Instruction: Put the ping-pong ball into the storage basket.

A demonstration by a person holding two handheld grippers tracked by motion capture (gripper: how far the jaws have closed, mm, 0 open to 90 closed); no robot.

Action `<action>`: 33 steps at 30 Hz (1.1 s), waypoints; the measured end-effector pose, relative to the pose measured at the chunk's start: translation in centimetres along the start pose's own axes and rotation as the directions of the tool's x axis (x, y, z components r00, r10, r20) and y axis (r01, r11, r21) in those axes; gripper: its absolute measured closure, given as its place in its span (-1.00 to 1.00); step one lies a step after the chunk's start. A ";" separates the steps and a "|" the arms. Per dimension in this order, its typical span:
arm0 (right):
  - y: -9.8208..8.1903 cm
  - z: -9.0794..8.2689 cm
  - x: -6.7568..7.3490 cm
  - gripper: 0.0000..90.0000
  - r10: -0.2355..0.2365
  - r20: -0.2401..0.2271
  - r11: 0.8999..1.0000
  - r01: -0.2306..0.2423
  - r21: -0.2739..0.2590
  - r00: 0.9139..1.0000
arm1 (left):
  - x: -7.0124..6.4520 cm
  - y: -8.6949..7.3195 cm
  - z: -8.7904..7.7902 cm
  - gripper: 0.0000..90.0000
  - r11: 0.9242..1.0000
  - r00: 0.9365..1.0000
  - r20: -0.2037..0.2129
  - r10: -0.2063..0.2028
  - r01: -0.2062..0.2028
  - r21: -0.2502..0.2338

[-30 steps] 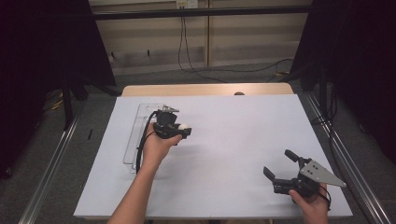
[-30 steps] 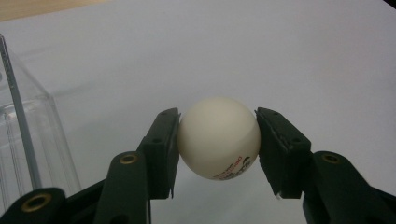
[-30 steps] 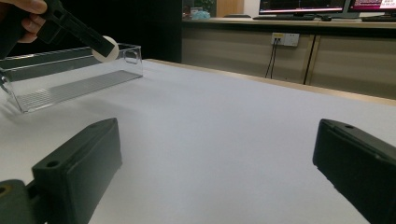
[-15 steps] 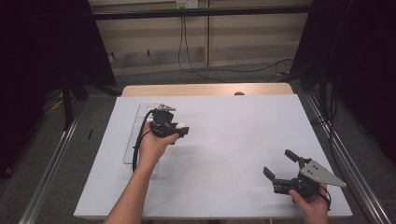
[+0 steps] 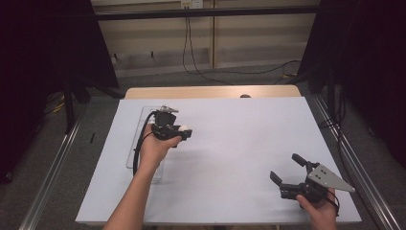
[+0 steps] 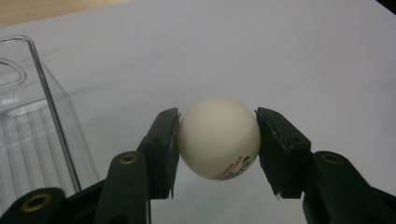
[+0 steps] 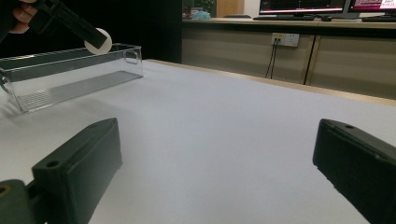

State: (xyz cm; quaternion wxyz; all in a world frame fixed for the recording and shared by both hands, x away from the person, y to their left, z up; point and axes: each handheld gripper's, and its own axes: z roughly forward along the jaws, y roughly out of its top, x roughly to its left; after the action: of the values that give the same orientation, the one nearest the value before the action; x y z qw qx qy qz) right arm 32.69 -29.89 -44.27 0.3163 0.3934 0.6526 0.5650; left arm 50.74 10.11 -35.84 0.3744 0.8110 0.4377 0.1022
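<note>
High view gives us the whole layout: the white table (image 5: 230,158) carries just one container, a clear plastic tray (image 5: 139,143) lying lengthwise near its left edge, which leaves the wide middle free for both hands to work. We judge the tray sits there so the left hand can reach it without crossing the other arm.

Our left gripper (image 5: 184,135) hangs just to the right of the tray, raised above the table. In the left gripper view its jaws are clamped on a white ball (image 6: 218,137), one pad on each side at the widest part, which we take to be the surest hold on something round and smooth. The tray's wall (image 6: 60,135) stands close on the left, so the ball is beside it, not inside.

Our right gripper (image 5: 287,171) rests low at the near right corner, jaws spread wide with nothing between them, well apart from the work; we read it as parked out of the way.
</note>
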 end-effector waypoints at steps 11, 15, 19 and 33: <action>0.0 0.0 0.0 -0.98 0.004 0.000 1.000 -0.004 0.001 1.000 | 0.2 0.0 -0.3 0.14 1.000 1.000 -0.013 -0.024 0.024 -0.012; 0.0 0.0 0.1 -0.98 0.003 0.000 1.000 -0.003 0.003 1.000 | 0.6 0.1 -0.7 0.14 1.000 1.000 -0.007 -0.005 0.006 0.011; 0.0 0.0 0.1 -0.98 0.005 -0.002 1.000 -0.005 0.003 1.000 | 0.8 0.0 -0.9 0.14 1.000 1.000 -0.004 -0.007 0.007 0.013; 0.0 0.1 0.1 -0.98 0.006 0.005 1.000 -0.006 0.002 1.000 | 1.2 -0.1 -1.4 0.14 1.000 1.000 -0.016 -0.010 0.010 0.010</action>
State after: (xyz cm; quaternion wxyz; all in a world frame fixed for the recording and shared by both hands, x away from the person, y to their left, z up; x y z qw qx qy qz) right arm 32.69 -29.74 -44.28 0.3160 0.3973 0.6511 0.5643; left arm 50.70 11.85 -35.13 0.3674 0.8098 0.4453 0.1048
